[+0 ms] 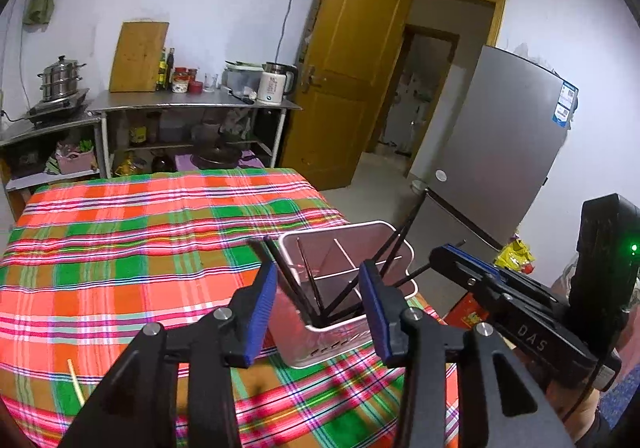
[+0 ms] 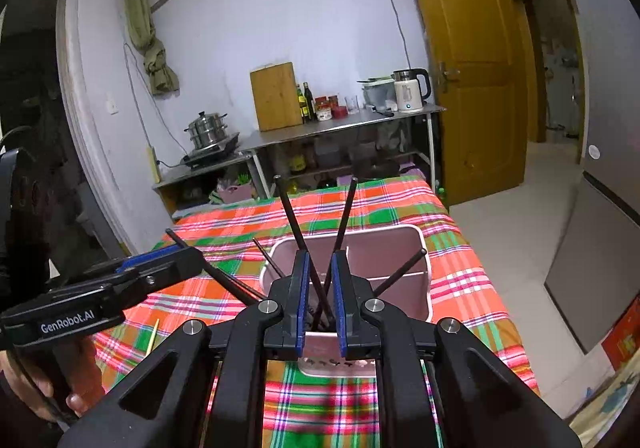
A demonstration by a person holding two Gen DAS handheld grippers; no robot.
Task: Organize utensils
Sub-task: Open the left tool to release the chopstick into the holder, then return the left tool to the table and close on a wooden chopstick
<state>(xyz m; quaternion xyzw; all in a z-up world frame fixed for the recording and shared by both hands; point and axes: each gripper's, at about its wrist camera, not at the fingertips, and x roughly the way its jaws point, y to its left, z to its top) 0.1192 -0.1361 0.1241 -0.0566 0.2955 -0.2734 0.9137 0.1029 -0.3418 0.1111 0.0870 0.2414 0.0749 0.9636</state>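
Chopsticks (image 2: 298,232) stand fanned out in the pink divided holder (image 2: 424,248) at the lower middle of the right wrist frame, on the plaid-covered counter (image 2: 460,288). My right gripper (image 2: 320,300) hangs over the holder's near compartment, its fingers (image 2: 302,296) drawn close with two dark sticks passing between them; whether they pinch the sticks or only flank them, I cannot tell. My left gripper (image 1: 318,312) hovers just before the holder, fingers apart and holding nothing. I judge this the dropping-in step for the sticks. One pale stick (image 2: 153,336) lies loose on the cloth at the lower left; the next move likely calls for letting go here, then reaching for that one.
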